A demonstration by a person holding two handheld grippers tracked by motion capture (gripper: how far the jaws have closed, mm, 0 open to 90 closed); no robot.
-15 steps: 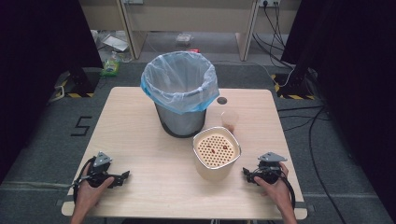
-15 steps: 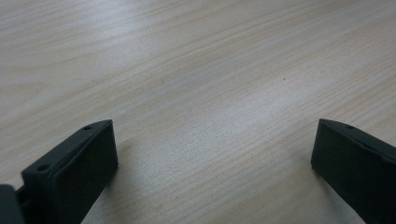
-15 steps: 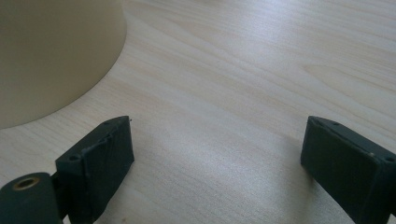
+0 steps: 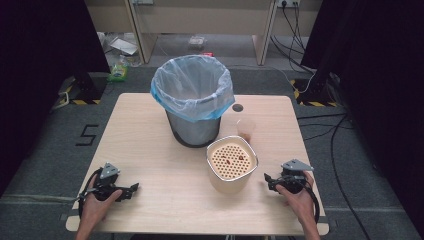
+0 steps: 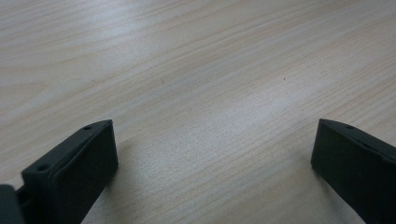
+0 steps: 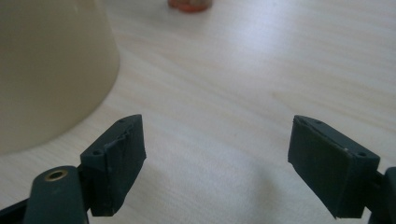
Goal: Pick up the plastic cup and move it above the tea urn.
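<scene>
A: How are the jaws set?

B: On the right gripper (image 4: 270,179), lower right of the high view, the jaws are spread wide over bare wood with nothing between them. The left gripper (image 4: 131,188), lower left, is likewise held open and empty.

A: And the things nearest?

B: The cream round container with the perforated orange insert (image 4: 232,163) is seen just left of the right gripper, below the grey bin lined with a blue plastic bag (image 4: 193,98) and the small translucent cup (image 4: 245,128), all on the pale wooden table (image 4: 150,150).

A: What is changed against the earlier frame?

B: Nothing to speak of; both grippers are found in the same places, so no grasp appears begun.
</scene>
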